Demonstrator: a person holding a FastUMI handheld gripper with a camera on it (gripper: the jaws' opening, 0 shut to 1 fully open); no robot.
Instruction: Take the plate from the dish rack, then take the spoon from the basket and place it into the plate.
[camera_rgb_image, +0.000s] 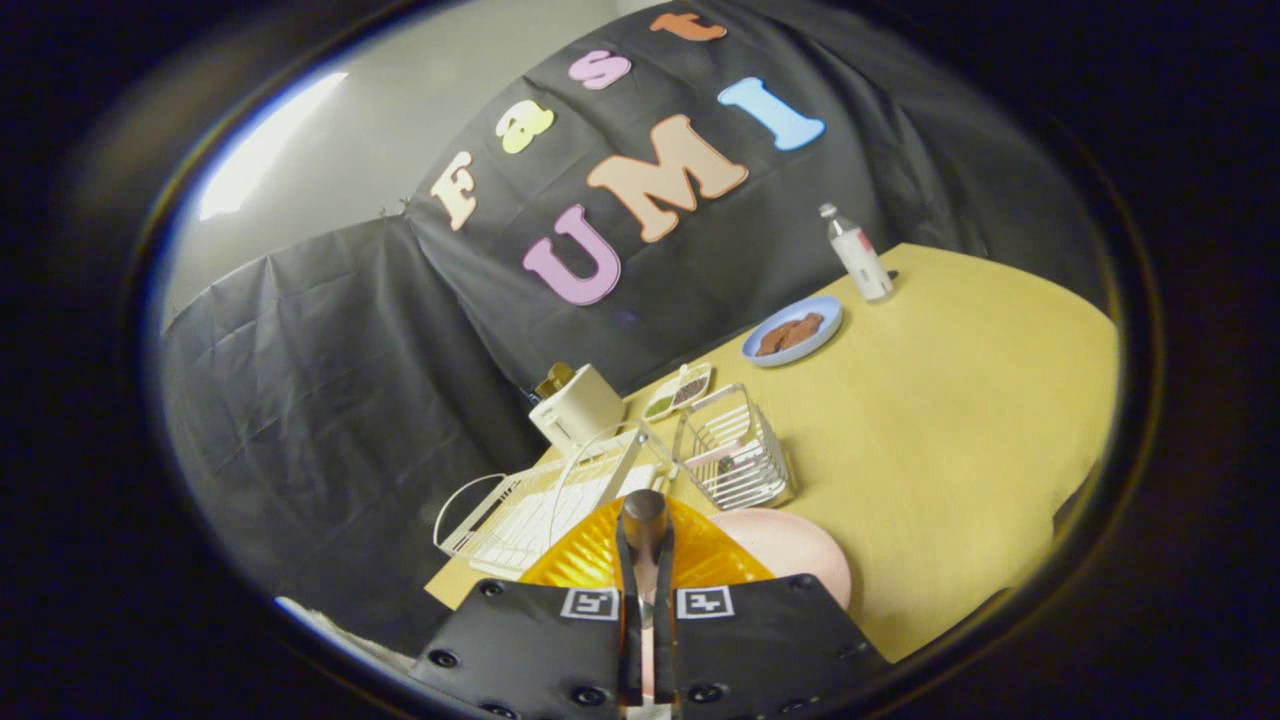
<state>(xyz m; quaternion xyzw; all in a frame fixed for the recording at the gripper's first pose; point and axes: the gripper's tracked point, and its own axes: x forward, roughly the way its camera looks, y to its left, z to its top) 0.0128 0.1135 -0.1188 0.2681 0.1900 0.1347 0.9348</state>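
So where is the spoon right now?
In the gripper view the spoon is clamped upright between the gripper fingers, above the pink plate, just short of the wire basket.

The tool (645, 560) holds its fingers nearly together on the upright handle of a slim metal spoon (645, 520), above a pale pink round plate (800, 555) on the yellow table (950, 450). Beyond stand a silver wire basket (735, 450) and a white wire dish rack (530, 505), side by side.
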